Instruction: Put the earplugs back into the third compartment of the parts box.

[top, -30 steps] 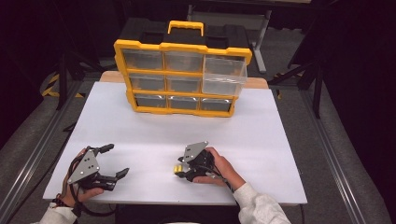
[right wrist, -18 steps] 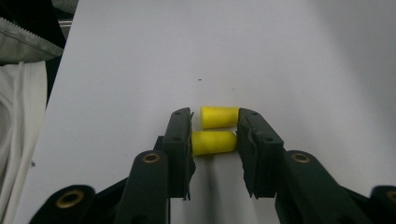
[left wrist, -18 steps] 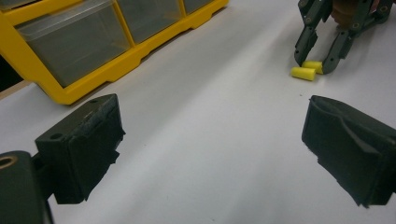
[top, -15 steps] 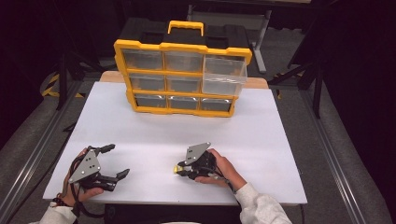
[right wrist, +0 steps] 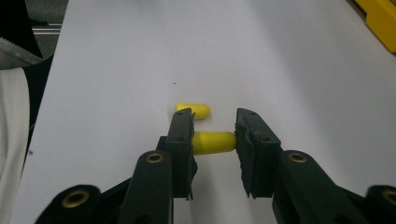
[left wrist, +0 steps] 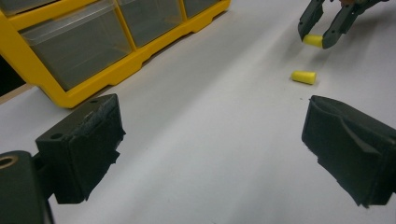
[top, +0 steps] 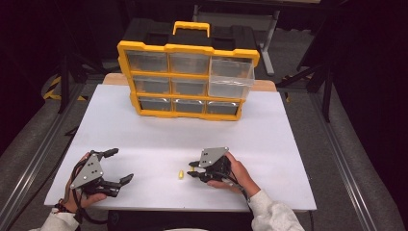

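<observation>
While the right gripper [right wrist: 212, 140] clamps one yellow earplug [right wrist: 212, 143], a second earplug [right wrist: 198, 110] lies just beyond; left gripper [top: 118, 166] gapes, empty, on the white table [top: 288, 144]; dark room.

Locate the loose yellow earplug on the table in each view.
High view: loose earplug, lower centre, left of right gripper.
Left gripper view: upper right, below held earplug.
Right gripper view: centre, just past held earplug.
Shared landmark: yellow organizer.
</observation>
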Demonstrator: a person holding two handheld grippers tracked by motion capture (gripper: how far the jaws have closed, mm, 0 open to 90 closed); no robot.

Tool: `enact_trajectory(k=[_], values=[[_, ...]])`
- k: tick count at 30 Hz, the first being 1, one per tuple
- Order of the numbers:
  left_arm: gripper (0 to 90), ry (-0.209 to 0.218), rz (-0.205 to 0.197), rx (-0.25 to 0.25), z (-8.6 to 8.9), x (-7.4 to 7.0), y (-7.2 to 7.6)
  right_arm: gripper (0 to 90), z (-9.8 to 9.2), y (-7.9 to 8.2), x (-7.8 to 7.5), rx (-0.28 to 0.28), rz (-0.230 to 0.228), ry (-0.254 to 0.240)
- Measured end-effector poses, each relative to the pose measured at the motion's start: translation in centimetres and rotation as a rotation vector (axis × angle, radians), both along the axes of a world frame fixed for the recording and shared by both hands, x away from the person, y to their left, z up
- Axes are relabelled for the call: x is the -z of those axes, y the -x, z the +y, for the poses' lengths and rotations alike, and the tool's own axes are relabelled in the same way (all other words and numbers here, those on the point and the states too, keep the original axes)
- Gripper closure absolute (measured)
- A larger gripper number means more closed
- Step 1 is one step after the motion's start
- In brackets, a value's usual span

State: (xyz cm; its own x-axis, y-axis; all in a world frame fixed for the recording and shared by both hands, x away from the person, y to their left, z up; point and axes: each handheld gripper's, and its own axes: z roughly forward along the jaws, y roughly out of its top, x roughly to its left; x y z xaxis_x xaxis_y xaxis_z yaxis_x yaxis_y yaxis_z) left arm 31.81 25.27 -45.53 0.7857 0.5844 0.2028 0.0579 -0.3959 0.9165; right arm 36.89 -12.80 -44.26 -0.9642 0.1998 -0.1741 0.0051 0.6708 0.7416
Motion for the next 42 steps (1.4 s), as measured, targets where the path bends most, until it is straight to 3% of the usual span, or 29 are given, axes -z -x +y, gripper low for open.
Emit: enact_trajectory(k=[4,13,31,42], values=[[6.5,0.012,-0.002,0.001,0.1,0.0,0.0,68.8,-0.7,0.4,-0.8,0.019,-0.045,-0.038],[6.5,0.018,-0.002,-0.001,0.2,0.0,0.0,69.0,-2.1,0.8,-2.4,0.053,-0.099,-0.087],[6.5,0.019,0.0,-0.013,0.2,0.0,-0.1,69.4,-6.1,1.7,-7.0,0.178,-0.262,-0.22],[6.4,0.017,0.0,-0.019,0.1,0.0,-0.1,69.5,-8.7,2.3,-12.0,0.254,-0.398,-0.294]])
